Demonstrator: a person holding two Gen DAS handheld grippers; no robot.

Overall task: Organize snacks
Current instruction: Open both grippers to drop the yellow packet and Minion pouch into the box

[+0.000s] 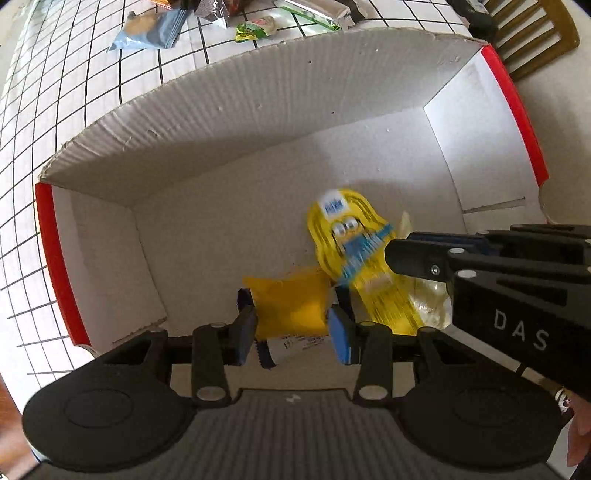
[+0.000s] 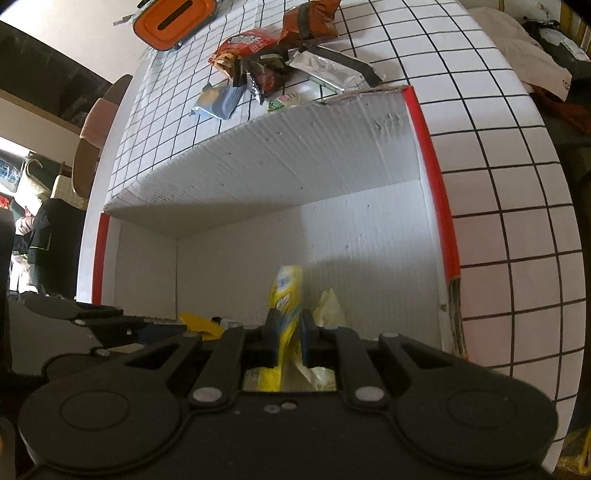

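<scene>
A white cardboard box with red edges (image 1: 258,110) lies open on the gridded table; it also shows in the right wrist view (image 2: 295,166). My left gripper (image 1: 293,328) is shut on a plain yellow snack packet (image 1: 291,306) over the box floor. My right gripper (image 2: 288,332) is shut on a yellow cartoon-printed snack packet (image 2: 284,295), held inside the box; the same packet (image 1: 354,240) shows blurred in the left wrist view beside the right gripper (image 1: 406,254). A pale clear wrapper (image 2: 328,306) lies under it on the box floor.
Several loose snacks lie on the table beyond the box: a blue biscuit packet (image 2: 218,99), red and brown chip bags (image 2: 251,44), a silver bag (image 2: 332,70), a small green-white packet (image 2: 282,103). An orange container (image 2: 173,22) stands at the far edge. A wooden chair (image 1: 535,33) is behind.
</scene>
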